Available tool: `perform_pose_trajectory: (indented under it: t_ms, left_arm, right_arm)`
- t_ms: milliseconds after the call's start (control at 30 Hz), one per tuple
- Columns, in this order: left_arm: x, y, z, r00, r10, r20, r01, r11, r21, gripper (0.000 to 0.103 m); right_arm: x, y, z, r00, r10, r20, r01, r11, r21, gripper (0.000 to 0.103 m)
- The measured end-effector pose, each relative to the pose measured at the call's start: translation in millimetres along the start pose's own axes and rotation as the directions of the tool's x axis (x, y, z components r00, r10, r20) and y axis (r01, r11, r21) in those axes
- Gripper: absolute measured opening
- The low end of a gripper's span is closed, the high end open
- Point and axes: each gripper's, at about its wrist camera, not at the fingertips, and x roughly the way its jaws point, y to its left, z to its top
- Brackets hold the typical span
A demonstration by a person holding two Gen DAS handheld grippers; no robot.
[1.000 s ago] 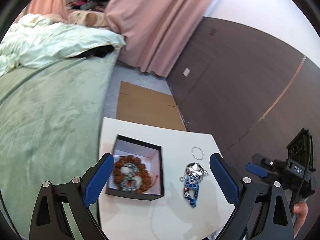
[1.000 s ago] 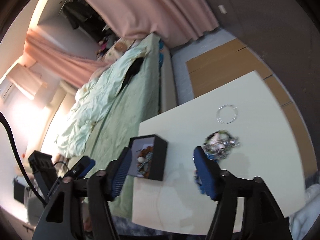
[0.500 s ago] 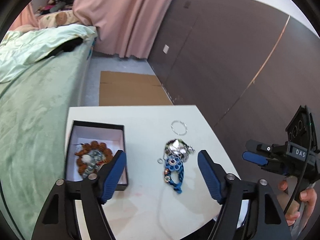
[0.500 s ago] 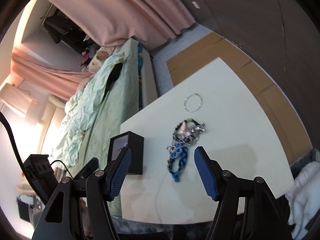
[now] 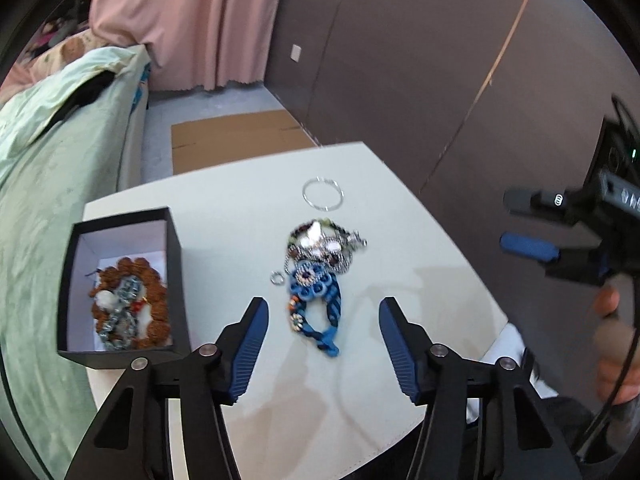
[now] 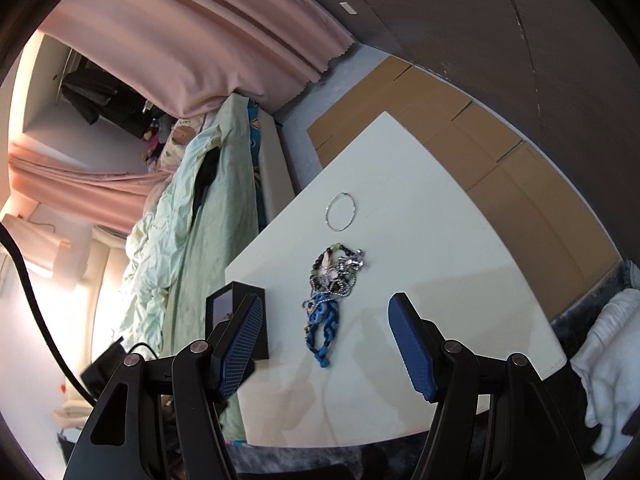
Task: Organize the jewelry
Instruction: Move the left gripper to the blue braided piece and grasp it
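The left claw [image 5: 320, 328] has swung from the box [image 5: 176, 264] toward the blue bracelet [image 5: 316, 304], jaws narrowing, empty. The right claw [image 6: 324, 332] hangs open, empty. A pick-up seems next.

The left wrist camera looks forward and steeply down along its gripper's two fingers [image 5: 256, 340] from the near edge of the white table [image 5: 240, 220], close above it, facing the far dark wall [image 5: 400, 60] with the bed [image 5: 40, 180] on the left and the right gripper [image 5: 532, 246] at its right margin. The right wrist camera looks down the same way from the near edge, rolled so the table [image 6: 420, 240] runs diagonally. Both views share the tabletop, the jewelry pile [image 5: 316, 272] [image 6: 326, 300], the silver ring [image 5: 323, 193] [image 6: 340, 212], the black box [image 5: 120, 288] [image 6: 236, 308], the floor cardboard [image 5: 232, 140] [image 6: 460, 128] and pink curtain [image 5: 192, 20] [image 6: 200, 40].
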Motion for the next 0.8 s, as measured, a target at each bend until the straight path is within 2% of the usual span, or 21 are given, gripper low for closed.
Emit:
perform_pose_trajectory:
  t_ms: [200, 433, 633, 800]
  left_arm:
    - [22.8, -3.0, -5.2, 0.997, 0.058, -0.044, -0.057, 0.998, 0.011, 0.043]
    - [47.3, -5.9, -3.3, 0.993, 0.105, -0.061, -0.103, 0.994, 0.023, 0.041]
    - [65.4, -4.0, -1.0, 0.99, 0.116, -0.079, -0.114, 0.993, 0.021, 0.041]
    - [81.7, 3.2, -4.4, 0.983, 0.13, -0.133, -0.13, 0.992, 0.009, 0.041]
  right_arm:
    - [-3.2, -8.9, 4.2, 1.0, 0.005, -0.001, -0.005, 1.0, 0.018, 0.066]
    - [-2.1, -14.6, 8.6, 1.0, 0.007, -0.007, -0.007, 1.0, 0.027, 0.066]
    - [-1.6, -16.2, 9.0, 1.0, 0.009, -0.01, -0.008, 1.0, 0.029, 0.066]
    - [-1.5, -18.1, 10.6, 1.0, 0.011, -0.012, -0.01, 1.0, 0.027, 0.066]
